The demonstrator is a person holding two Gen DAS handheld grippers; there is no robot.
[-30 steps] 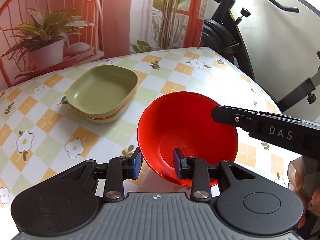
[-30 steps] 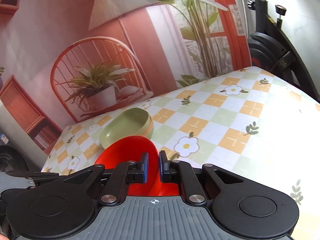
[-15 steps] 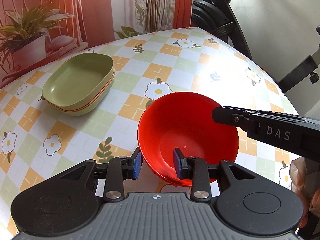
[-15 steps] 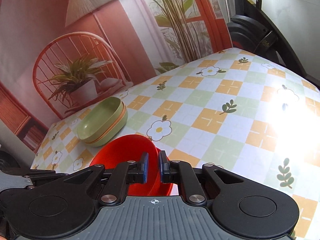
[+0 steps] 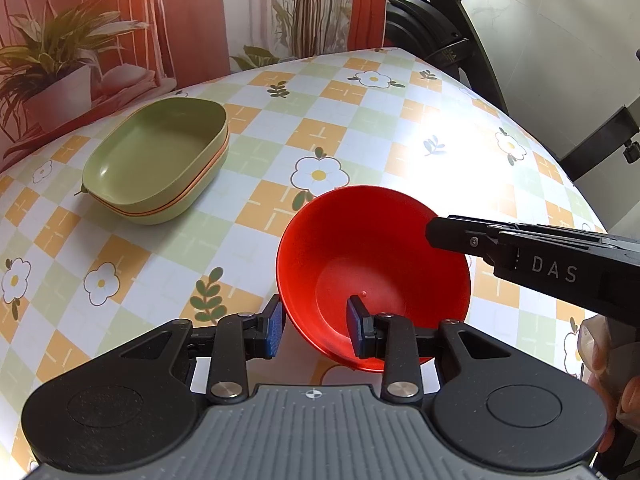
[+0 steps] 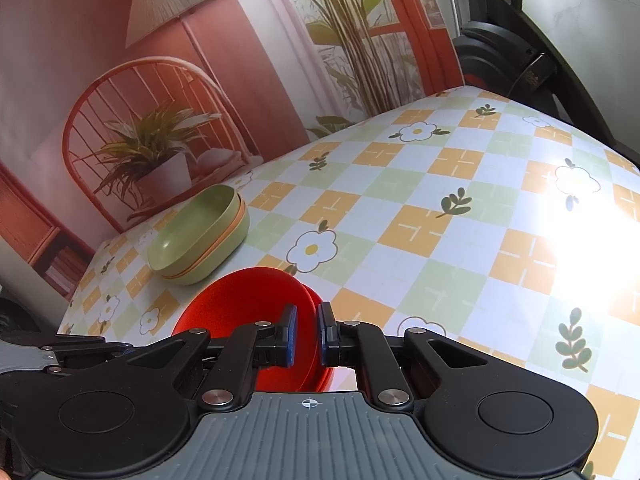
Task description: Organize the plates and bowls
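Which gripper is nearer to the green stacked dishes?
Left, narrowly, as a judgement. The left gripper straddles the red bowl's near rim on the side towards the green stacked dishes; the right gripper clamps the rim on the far side.

red bowl (image 6: 248, 300) base hidden behind right gripper (image 6: 305, 336); exercise bike (image 5: 448, 40) cropped

right tool (image 6: 305, 334) clamped nearly closed; left tool (image 5: 314, 326) seemingly parted wider.
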